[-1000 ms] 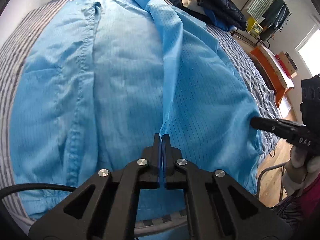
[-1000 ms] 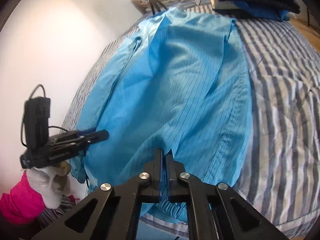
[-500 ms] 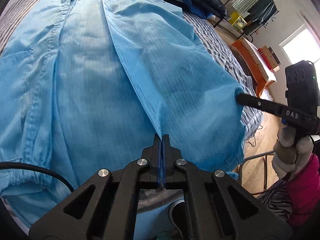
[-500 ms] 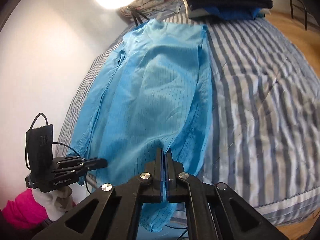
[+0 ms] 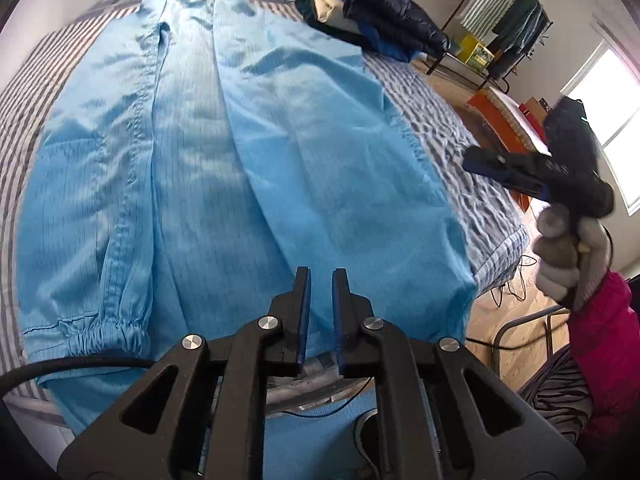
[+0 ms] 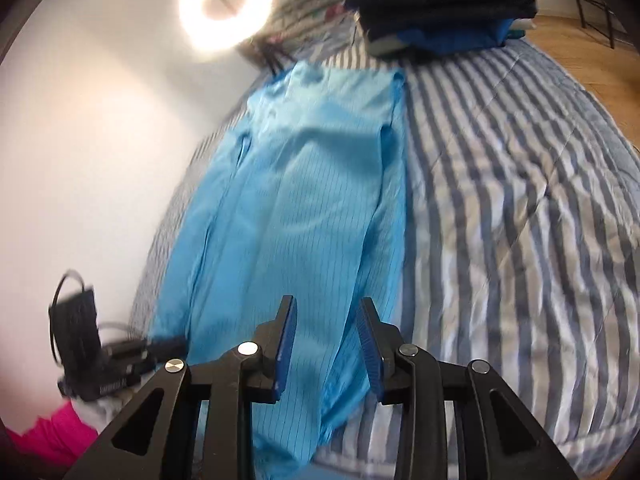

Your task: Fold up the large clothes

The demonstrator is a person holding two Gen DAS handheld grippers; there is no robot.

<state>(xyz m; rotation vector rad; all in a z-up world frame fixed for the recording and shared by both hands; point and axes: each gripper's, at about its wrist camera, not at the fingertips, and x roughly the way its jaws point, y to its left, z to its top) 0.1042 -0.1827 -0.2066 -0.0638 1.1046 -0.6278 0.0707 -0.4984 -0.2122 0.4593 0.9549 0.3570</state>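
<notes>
**Blue garment lies lengthwise on the striped bed, both grippers apart and empty**

The light blue pinstriped garment [image 5: 248,168] lies spread along the left part of the grey-and-white striped bedspread [image 6: 520,208], one side folded over along its length, with one elastic cuff [image 5: 100,334] near the foot edge. The left gripper [image 5: 321,280] hovers over the near hem, jaws apart with a narrow gap, nothing between them. The right gripper [image 6: 326,308] is spread wider, also empty. Lettering on each gripper body is too blurred to read. One stack of folded dark clothes [image 6: 440,0] sits at the bed's far end, and one ring light [image 6: 226,8] glows by the wall.
</notes>
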